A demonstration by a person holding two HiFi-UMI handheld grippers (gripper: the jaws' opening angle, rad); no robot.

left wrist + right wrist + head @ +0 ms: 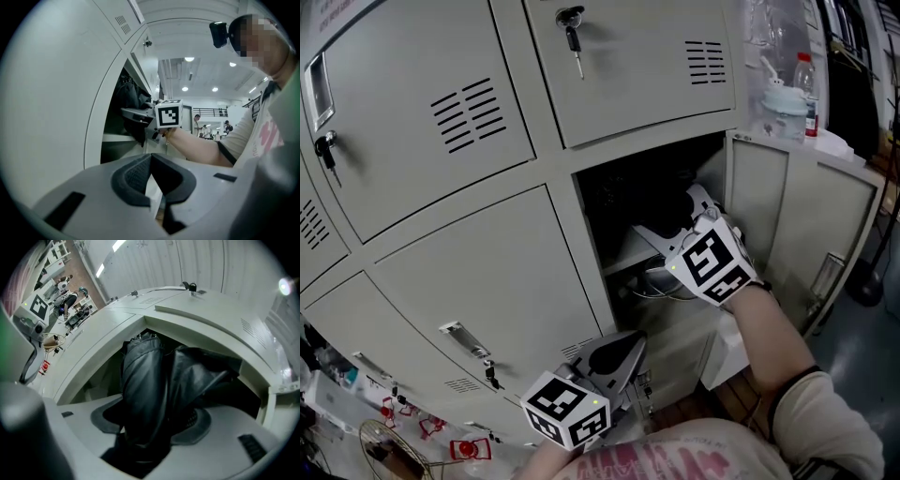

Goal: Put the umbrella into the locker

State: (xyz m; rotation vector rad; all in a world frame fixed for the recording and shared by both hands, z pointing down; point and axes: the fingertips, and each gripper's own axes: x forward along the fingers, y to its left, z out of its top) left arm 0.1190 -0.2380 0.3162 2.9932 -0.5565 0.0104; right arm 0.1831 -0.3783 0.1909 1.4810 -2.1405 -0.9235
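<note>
The right gripper's [154, 419] fingers [196, 420] stand wide and are clamped on the umbrella [143, 380], which fills the gap between the two pads. It is a folded black umbrella with glossy, creased fabric. One tightly gathered bundle runs straight out from the fingers, and looser folds billow beside it on the right. Its far end reaches through the mouth of the open locker [589, 220] into the dark interior, while the near end is in the grip, just outside. In the head view this gripper's marker cube [713, 263] sits at the opening, level with a pale shelf [623, 259] that crosses the compartment and narrows the room for the umbrella. Thin loops of cable show just under the shelf. The locker's door [797, 220] hangs open at the right, clear of the forearm [773, 328]. The left gripper [150, 159] hangs low in front of the closed doors beside the opening, its fingers tip to tip with nothing between them. Around the compartment, a key [573, 39] hangs from the lock of the door above. Another is in the lock of a door far to the left. A plastic bottle [806, 89] stands on top of the unit at the right.
</note>
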